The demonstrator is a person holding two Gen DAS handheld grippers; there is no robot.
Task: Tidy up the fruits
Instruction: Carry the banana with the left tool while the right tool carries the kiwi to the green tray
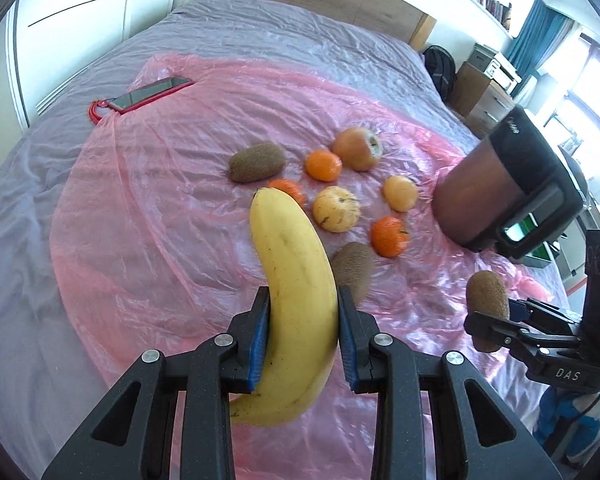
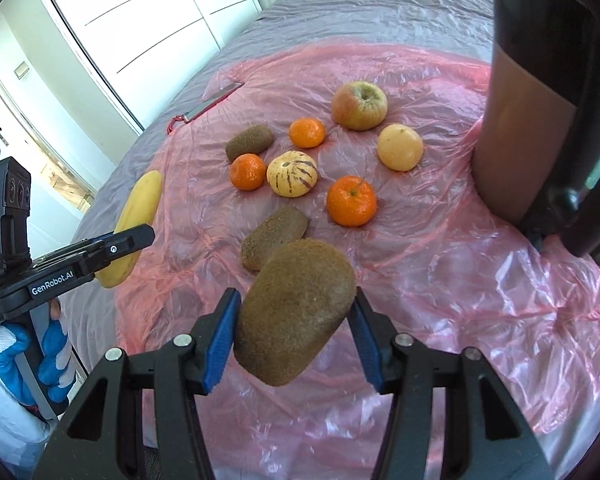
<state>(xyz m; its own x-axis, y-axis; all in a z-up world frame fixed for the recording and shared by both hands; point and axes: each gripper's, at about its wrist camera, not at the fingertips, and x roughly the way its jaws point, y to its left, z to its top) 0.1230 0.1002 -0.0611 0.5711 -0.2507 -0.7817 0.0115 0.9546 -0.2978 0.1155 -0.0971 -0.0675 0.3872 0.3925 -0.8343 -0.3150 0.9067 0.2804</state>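
Spread over a grey bed (image 1: 260, 32): a crinkled pink plastic sheet (image 1: 160, 208) carrying loose fruit. At the sheet's right edge, a brown and black cylindrical container (image 2: 511, 152), top cut off in the right wrist view. Clamped between the blue pads of the left hand-held gripper (image 1: 303, 340): a banana (image 1: 296, 300), lifted clear of the sheet, tip pointing toward the fruit cluster, lower end dipping below the pads. Pinched in the right hand-held gripper (image 2: 296, 336): a kiwi (image 2: 296, 312), also off the sheet, just in front of a second kiwi (image 2: 274, 236) lying behind it. Further back: an apple (image 2: 359, 106), a pale round fruit (image 2: 399, 147), a striped yellow fruit (image 2: 292, 174), three mandarins, nearest one (image 2: 351, 201), and a third kiwi (image 2: 248, 142). Partly hidden behind the banana in the left wrist view: one mandarin (image 1: 290, 189). At the sheet's far left corner, a red-cased phone (image 1: 148, 94).
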